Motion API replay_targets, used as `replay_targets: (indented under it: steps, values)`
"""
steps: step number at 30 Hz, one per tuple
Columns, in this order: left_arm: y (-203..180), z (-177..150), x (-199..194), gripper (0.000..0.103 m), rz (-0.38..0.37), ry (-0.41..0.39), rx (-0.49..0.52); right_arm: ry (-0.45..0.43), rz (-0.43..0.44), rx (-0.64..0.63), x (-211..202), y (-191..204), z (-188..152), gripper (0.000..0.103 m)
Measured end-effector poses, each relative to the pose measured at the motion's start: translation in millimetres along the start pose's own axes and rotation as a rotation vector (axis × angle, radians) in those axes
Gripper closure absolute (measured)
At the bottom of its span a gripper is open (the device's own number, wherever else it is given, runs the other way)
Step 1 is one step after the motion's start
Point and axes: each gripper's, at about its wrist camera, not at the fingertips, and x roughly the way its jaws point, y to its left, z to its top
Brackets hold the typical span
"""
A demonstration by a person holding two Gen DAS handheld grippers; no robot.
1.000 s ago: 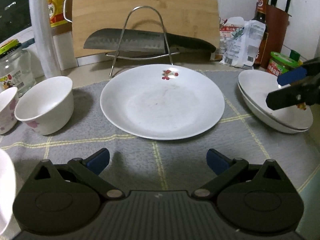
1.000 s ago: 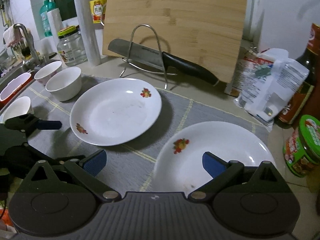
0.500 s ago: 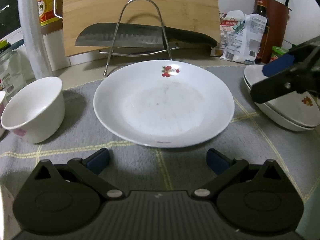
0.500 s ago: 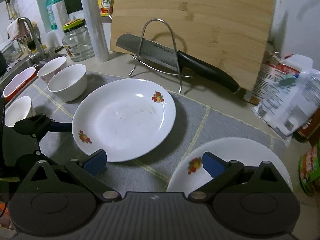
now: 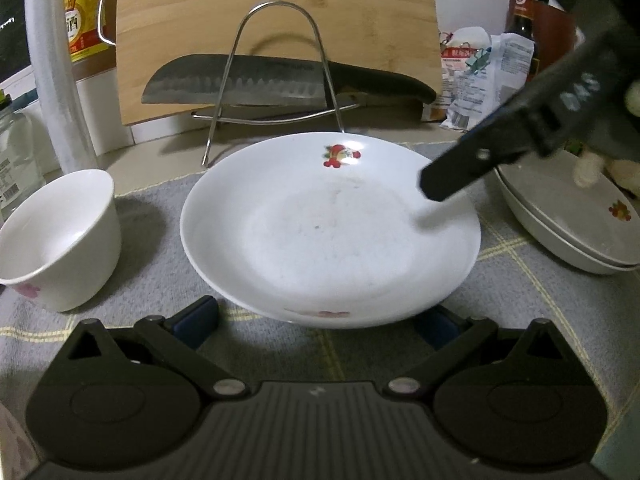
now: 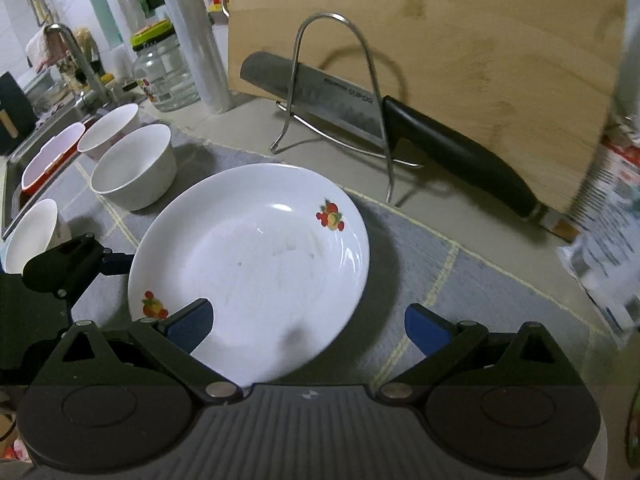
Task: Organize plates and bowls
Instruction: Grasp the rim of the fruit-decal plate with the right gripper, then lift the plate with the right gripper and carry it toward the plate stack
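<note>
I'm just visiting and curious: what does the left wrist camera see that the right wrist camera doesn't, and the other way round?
Only the left wrist view shows the stacked plates at its right edge. Only the right wrist view shows the faucet, the soap bottle, and three bowls together. Both show the big white plate, the knife in its wire rack, the cutting board and both open grippers.

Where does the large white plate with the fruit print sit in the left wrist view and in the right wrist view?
Left wrist: large white plate at centre, just beyond the open left gripper.
Right wrist: same plate left of centre.
Shared landmark: the knife behind the wire stand.
</note>
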Motion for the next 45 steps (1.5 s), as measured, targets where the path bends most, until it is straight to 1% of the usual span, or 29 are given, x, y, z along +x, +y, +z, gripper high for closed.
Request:
replay_targets:
  steps: [8, 16, 23, 31, 35, 45]
  values:
    - [0, 0, 0, 0.0, -0.003, -0.008, -0.001, 0.083, 0.067, -0.029, 34, -7, 27, 0.0]
    - [0, 0, 0, 0.0, -0.004, -0.012, -0.001, 0.136, 0.13, -0.042, 59, -7, 39, 0.0]
    - [0, 0, 0, 0.0, -0.01, -0.013, 0.004, 0.128, 0.165, -0.06, 67, -6, 49, 0.0]
    - [3, 2, 3, 0.0, -0.035, -0.017, 0.027, 0.124, 0.195, -0.089, 75, -4, 61, 0.0]
    - [4, 4, 5, 0.0, -0.044, -0.018, 0.043, 0.121, 0.219, -0.097, 76, -3, 62, 0.0]
    - [2, 4, 4, 0.0, -0.042, -0.034, 0.095, 0.118, 0.235, -0.094, 73, -8, 62, 0.001]
